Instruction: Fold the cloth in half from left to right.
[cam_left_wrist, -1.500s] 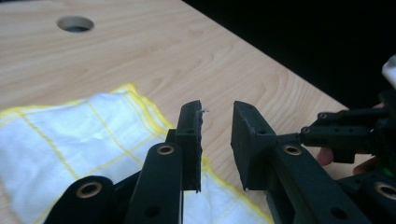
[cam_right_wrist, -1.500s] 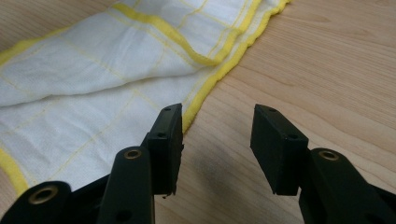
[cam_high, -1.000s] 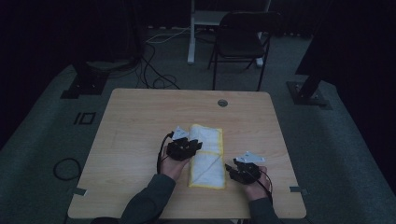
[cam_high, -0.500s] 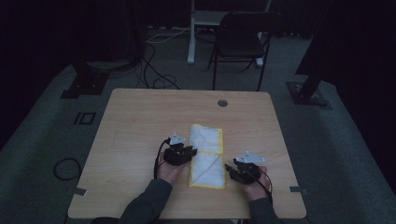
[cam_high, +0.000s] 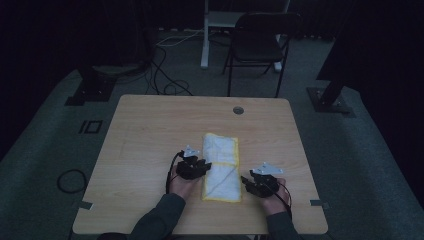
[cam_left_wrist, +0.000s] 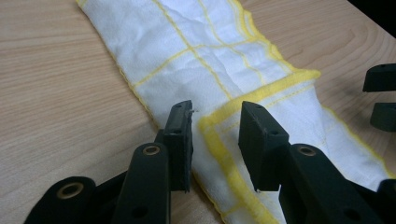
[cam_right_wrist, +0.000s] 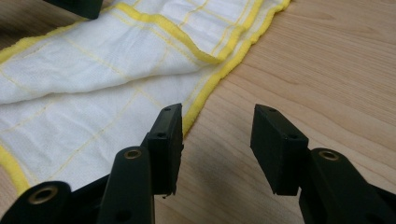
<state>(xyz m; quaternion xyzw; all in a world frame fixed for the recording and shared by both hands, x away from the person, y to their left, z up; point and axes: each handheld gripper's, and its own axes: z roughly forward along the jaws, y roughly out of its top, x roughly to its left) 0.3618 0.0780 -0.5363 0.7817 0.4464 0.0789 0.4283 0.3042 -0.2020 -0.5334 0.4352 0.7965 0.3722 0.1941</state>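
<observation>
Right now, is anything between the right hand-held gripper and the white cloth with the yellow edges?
Nothing visible. The right hand-held gripper stands open at the cloth's yellow edge, with just bare wooden table between its jaws. The left hand-held gripper is over the cloth's other side, out of the way.

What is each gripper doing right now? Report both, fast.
Left gripper: jaws open, just been opening, over the cloth's yellow hem, gripping nothing.
Right gripper: jaws open, empty, at the cloth's edge.
</observation>
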